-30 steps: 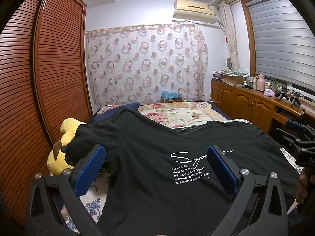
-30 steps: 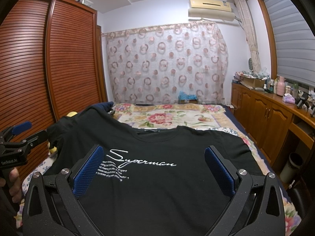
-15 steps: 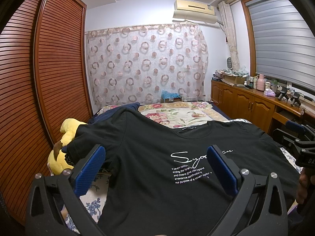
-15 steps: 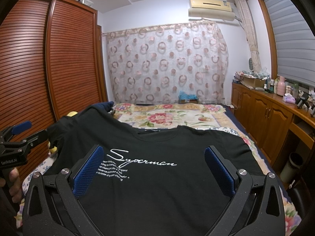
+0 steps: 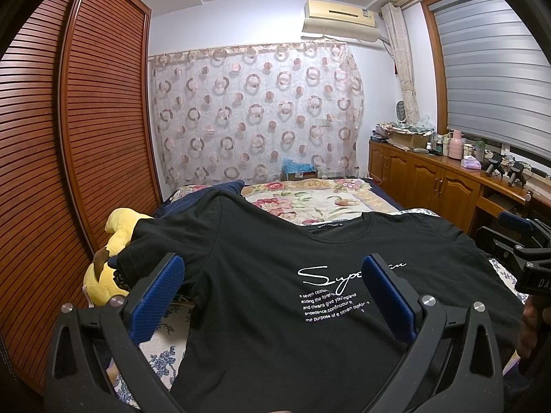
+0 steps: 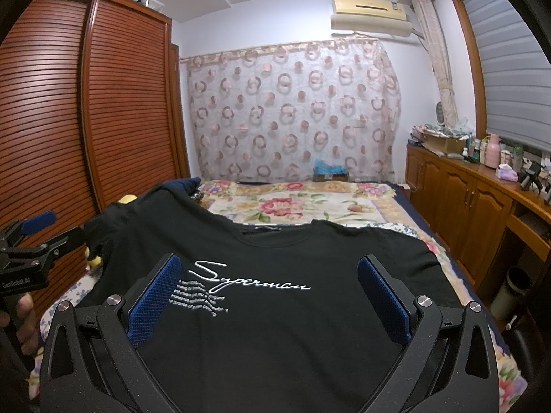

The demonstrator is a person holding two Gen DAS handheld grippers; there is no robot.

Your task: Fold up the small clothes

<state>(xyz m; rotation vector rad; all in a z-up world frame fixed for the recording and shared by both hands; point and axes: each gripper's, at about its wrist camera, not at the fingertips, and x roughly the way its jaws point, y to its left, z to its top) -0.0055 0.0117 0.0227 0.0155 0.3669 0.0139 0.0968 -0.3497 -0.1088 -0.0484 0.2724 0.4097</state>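
Black T-shirt [image 5: 275,309]: spread face-up on floral bed [image 5: 310,203], collar far, printed script central, hem near. Left tool [image 5: 272,296] and right tool [image 6: 268,292] both spread wide, hovering over the cloth, pinching nothing. Left sleeve [image 5: 151,241] bunched against yellow plush toy [image 5: 113,220]. Judged step: first grasp. Advised: smooth that sleeve flat, pinch a single layer at shoulder and hem, fold inward evenly.

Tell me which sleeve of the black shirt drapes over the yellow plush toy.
The left sleeve; it lies on the plush toy. The right sleeve lies flat on bedding.
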